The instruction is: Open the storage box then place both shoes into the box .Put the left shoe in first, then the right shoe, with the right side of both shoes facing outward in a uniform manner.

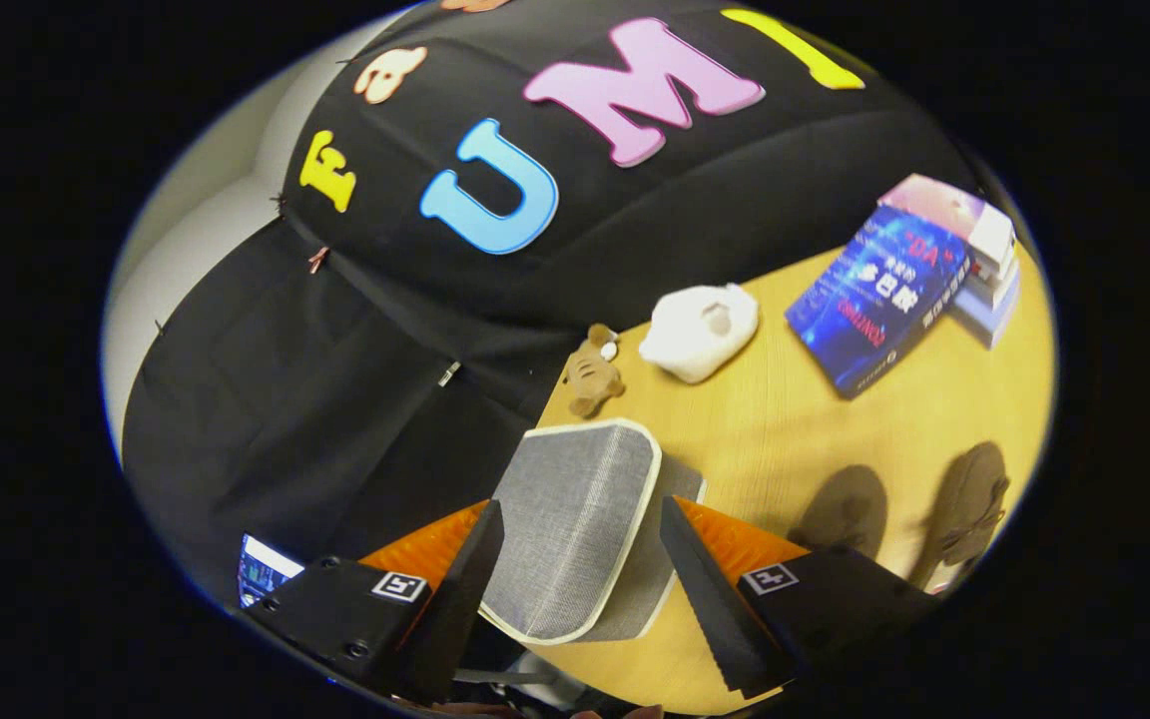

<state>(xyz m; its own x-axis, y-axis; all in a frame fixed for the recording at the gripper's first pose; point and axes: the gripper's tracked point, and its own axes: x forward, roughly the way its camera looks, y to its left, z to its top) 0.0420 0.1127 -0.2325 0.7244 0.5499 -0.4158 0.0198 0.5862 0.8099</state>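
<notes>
Hand-held gripper (580,559) astride grey lid (575,519).

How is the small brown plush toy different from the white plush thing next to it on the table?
The brown plush toy is smaller and darker, with visible limbs and stripes; the white plush thing is larger, pale and rounded, a lump without clear limbs. The brown toy lies at the wooden table edge by the black cloth; the white one lies further in, toward the blue box. Both look soft and lie beyond the hand-held gripper, whose open fingers flank the grey storage box lid.
</notes>
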